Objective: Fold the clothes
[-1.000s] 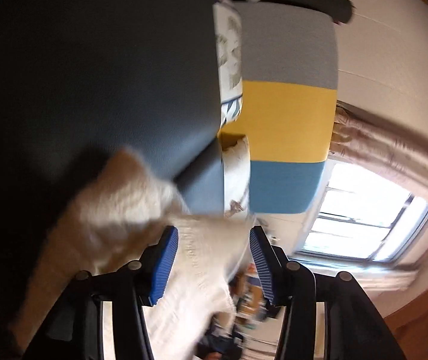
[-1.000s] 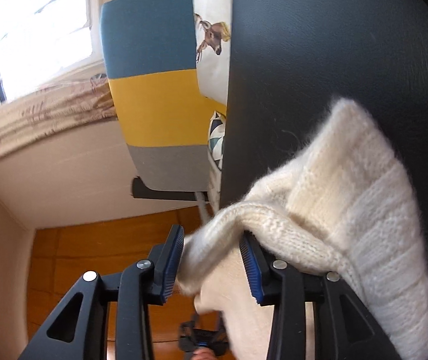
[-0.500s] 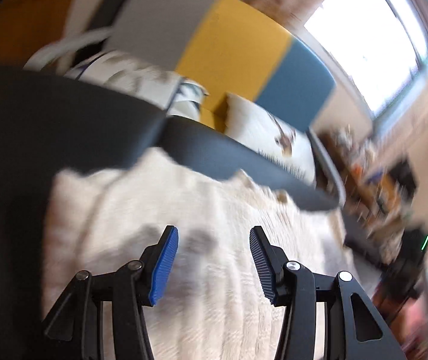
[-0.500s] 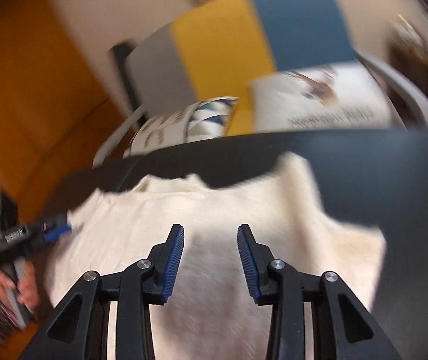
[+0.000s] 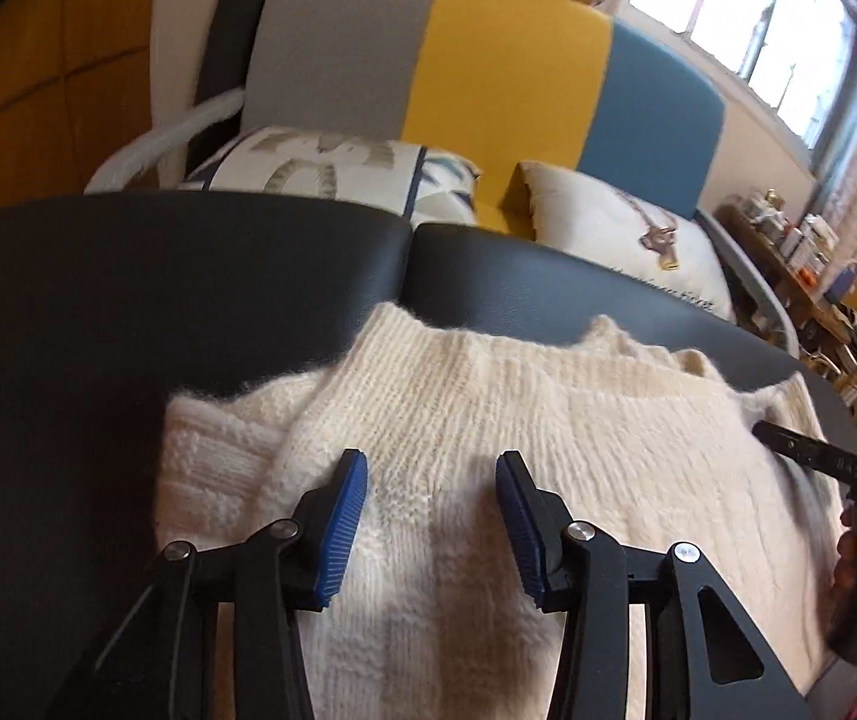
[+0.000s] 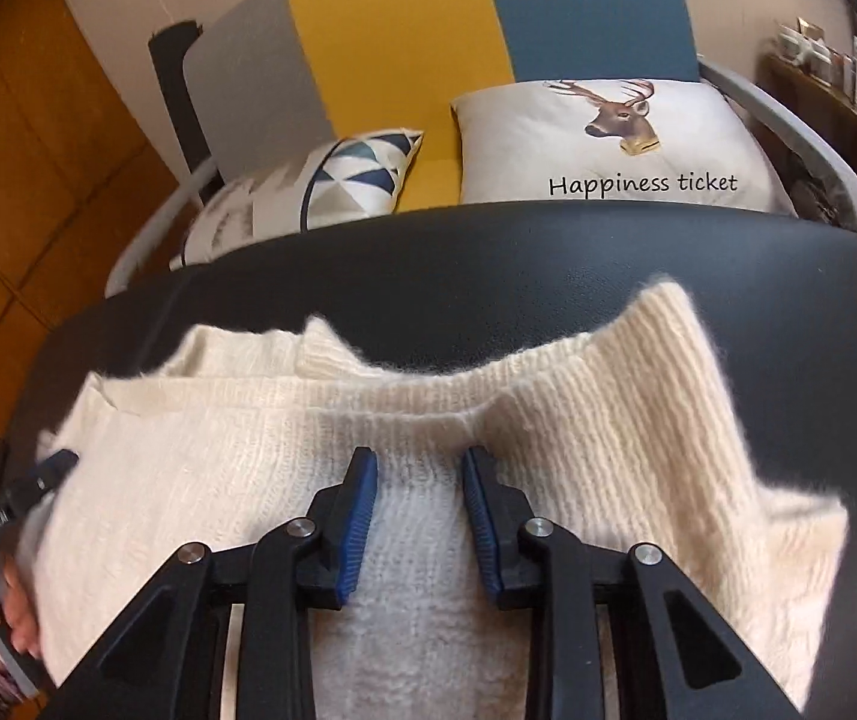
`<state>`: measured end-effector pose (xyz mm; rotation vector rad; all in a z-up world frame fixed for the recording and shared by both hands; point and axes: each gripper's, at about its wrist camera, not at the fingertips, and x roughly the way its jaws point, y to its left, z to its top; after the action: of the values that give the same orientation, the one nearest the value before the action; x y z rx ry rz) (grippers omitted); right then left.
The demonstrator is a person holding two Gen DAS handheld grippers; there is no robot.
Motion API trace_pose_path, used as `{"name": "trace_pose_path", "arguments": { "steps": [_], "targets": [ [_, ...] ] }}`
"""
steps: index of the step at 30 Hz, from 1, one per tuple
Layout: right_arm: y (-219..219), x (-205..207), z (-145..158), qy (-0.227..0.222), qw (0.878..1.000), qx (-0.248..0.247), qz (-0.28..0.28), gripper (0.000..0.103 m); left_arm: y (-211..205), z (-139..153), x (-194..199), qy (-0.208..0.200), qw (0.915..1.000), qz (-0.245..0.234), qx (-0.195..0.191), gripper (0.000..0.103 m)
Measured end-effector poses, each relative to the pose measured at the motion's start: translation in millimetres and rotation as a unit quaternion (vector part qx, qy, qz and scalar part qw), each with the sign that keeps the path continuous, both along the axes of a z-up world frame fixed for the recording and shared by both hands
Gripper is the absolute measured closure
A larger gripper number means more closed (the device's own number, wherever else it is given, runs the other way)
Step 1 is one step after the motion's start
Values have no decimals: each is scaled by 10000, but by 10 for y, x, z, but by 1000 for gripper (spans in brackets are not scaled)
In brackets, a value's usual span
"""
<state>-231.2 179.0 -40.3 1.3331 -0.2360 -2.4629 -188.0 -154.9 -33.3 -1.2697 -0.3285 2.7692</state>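
1. The left gripper (image 5: 431, 504) tips down over the sweater (image 5: 488, 420). Its blue pads (image 5: 341, 525) stand apart and are closing a little. Sweater shows in the gap between them, but the pads do not squeeze it.
2. The right gripper (image 6: 419, 510) tips down the same way. Its pads (image 6: 359, 516) are closer together and closing, with sweater in the gap and no squeeze seen.
3. The two grippers are side by side, left one near the sweater's left end, right one nearer its right. A hand (image 6: 14, 618) holds the left one.
4. The cream knitted sweater lies flat on the dark table (image 5: 128, 300). Its long way runs left to right. Its collar dips toward the far edge of the table.
5. Past the table stands a sofa (image 6: 398, 42) in grey, yellow and blue, with a deer pillow (image 6: 608, 138) and a triangle pillow (image 6: 356, 174).
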Motion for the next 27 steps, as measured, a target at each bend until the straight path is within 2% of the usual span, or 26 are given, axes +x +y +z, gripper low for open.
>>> {"name": "trace_pose_path", "arguments": {
  "steps": [3, 6, 8, 9, 10, 13, 15, 19, 21, 22, 24, 26, 27],
  "targets": [
    [-72, 144, 146, 154, 9991, -356, 173, 69, -68, 42, 124, 143, 9995, 220, 169, 56],
    [-399, 192, 282, 72, 9953, -597, 758, 67, -159, 59, 288, 304, 9966, 737, 196, 55],
    [-756, 201, 339, 87, 9922, -265, 1213, 67, -218, 28, 385, 372, 9938, 1039, 122, 54],
    [-942, 208, 366, 103, 9894, -79, 1445, 67, -244, -5, 406, 321, 9935, 1088, 133, 49],
    [-1139, 212, 380, 168, 9865, 243, 1610, 67, -270, -37, 427, 270, 9930, 1138, 144, 49],
    [-1565, 134, 345, 183, 9804, 633, 1856, 67, -353, -114, 503, 199, 9916, 1249, 275, 49],
    [-1717, 56, 313, 87, 9788, 558, 1971, 67, -383, -107, 557, 248, 9914, 1239, 336, 49],
    [-1937, -137, 172, -399, 9761, 636, 2038, 66, -394, -119, 574, 244, 9922, 1181, 306, 49],
    [-1937, -163, 145, -461, 9770, 610, 1992, 67, -394, -133, 573, 255, 9924, 1166, 299, 48],
    [-1929, -173, 135, -485, 9775, 588, 1965, 69, -389, -139, 566, 258, 9925, 1163, 293, 48],
    [-1914, -194, 115, -532, 9786, 544, 1909, 87, -380, -150, 554, 262, 9925, 1157, 280, 48],
    [-1906, -192, 121, -487, 9783, 557, 1937, 97, -384, -137, 553, 254, 9924, 1163, 300, 48],
    [-1902, -189, 135, -441, 9787, 568, 1922, 98, -403, -127, 563, 264, 9918, 1197, 369, 48]
  ]
}}
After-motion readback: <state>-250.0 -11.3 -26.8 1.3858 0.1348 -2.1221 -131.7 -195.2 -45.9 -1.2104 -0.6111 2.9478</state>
